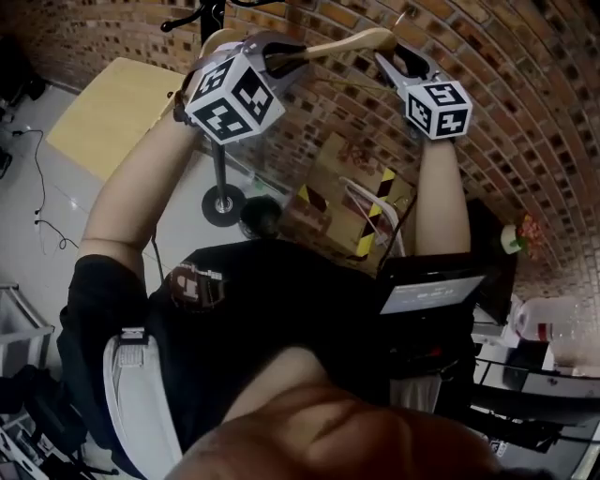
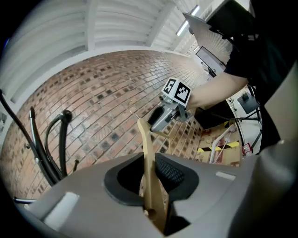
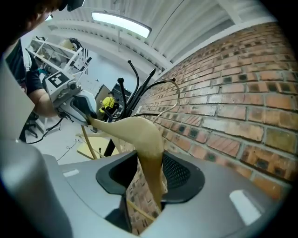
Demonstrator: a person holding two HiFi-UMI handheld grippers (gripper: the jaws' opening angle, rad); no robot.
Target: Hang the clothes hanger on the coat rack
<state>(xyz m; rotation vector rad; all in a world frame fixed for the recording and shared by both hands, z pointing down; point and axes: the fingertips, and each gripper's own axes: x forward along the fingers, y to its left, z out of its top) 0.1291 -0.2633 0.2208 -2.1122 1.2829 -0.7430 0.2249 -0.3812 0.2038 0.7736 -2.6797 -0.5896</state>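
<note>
The wooden clothes hanger (image 1: 345, 43) is held up high in front of the brick wall, one end in each gripper. My left gripper (image 1: 277, 54) is shut on its left end (image 2: 147, 153). My right gripper (image 1: 392, 62) is shut on the broad right arm (image 3: 145, 139), which runs between its jaws. The hanger's wire hook (image 3: 175, 93) curves up near the wall. The black coat rack (image 1: 201, 15) stands just left of the left gripper; its pole (image 1: 220, 169) goes down to a round base (image 1: 223, 204). Its hooks (image 2: 59, 139) show at the left of the left gripper view.
A yellow table (image 1: 111, 114) stands at the left behind the rack. A cardboard box with yellow-black tape (image 1: 349, 187) lies at the foot of the brick wall (image 1: 525, 103). A laptop (image 1: 429, 292) and a plastic bottle (image 1: 555, 328) are at the lower right.
</note>
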